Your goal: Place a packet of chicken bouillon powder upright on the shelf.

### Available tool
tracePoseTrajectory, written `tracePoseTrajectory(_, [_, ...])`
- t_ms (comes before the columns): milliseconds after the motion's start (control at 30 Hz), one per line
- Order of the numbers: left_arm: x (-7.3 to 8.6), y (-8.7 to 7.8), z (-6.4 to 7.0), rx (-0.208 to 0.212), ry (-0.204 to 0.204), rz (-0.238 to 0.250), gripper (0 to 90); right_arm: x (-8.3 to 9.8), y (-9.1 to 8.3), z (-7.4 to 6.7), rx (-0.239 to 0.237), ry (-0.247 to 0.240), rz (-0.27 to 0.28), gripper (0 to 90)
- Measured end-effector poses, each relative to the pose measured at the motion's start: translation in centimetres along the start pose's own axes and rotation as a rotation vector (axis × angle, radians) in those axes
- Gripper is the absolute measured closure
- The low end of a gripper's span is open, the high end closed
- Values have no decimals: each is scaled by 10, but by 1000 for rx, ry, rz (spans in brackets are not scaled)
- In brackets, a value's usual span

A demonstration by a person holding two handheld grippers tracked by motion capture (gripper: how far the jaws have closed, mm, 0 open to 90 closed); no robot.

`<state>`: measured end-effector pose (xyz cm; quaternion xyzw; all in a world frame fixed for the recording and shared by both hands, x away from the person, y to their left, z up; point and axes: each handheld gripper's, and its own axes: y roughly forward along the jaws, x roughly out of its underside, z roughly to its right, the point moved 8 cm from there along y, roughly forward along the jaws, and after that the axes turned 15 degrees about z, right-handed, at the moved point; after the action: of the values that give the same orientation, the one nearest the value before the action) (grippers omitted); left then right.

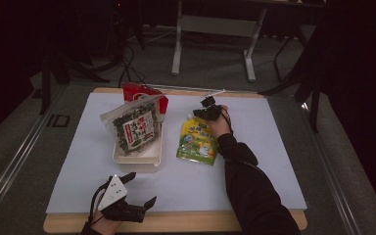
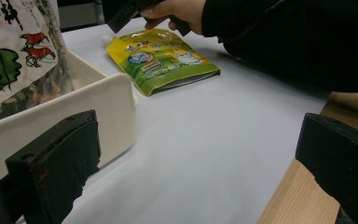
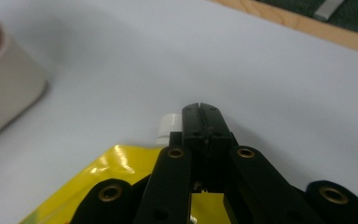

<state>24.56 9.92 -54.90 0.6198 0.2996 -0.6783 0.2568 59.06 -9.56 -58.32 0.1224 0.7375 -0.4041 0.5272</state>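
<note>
A yellow-green spouted drink pouch (image 1: 198,142) lies flat on the white mat, right of centre. My right gripper (image 1: 201,111) hovers at the pouch's far end, beside the spout. In the right gripper view the jaws (image 3: 202,109) are pressed together with nothing between them, just right of the white cap (image 3: 170,126) and above the yellow pouch (image 3: 102,172). My left gripper (image 1: 141,188) rests near the front edge, open and holding nothing. Its view looks across the mat between its jaws (image 2: 198,154) at the pouch (image 2: 163,60) and the right gripper (image 2: 126,16).
A white tray (image 1: 137,161) left of the pouch holds a clear seaweed snack bag (image 1: 134,128), with a red packet (image 1: 144,93) behind it. The tray's wall (image 2: 112,102) stands close to my left jaw. A wooden table edge (image 1: 186,223) borders the mat.
</note>
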Motion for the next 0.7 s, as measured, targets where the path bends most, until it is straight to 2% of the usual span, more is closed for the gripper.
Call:
tracePoseTrajectory(100, [1,-1,1,6,-1,-7,11,-1,7,3,17,9,-3,899])
tracePoseTrajectory(200, [1,-1,1,8,4,-9,11,3,12,5,41,1,-44,899])
tracePoseTrajectory(300, [1,-1,1,6,11,-7,11,10,16,3,38,-3,-82,900])
tracePoseTrajectory(400, [0,-1,1,7,9,-6,11,11,16,-1,25,4,-83,900])
tracePoseTrajectory(433, [1,0,1,5,11,-9,11,14,14,-6,8,8,-84,900])
tracePoseTrajectory(700, [-2,2,3,15,21,-4,11,29,-7,-33,-40,-25,-90,900])
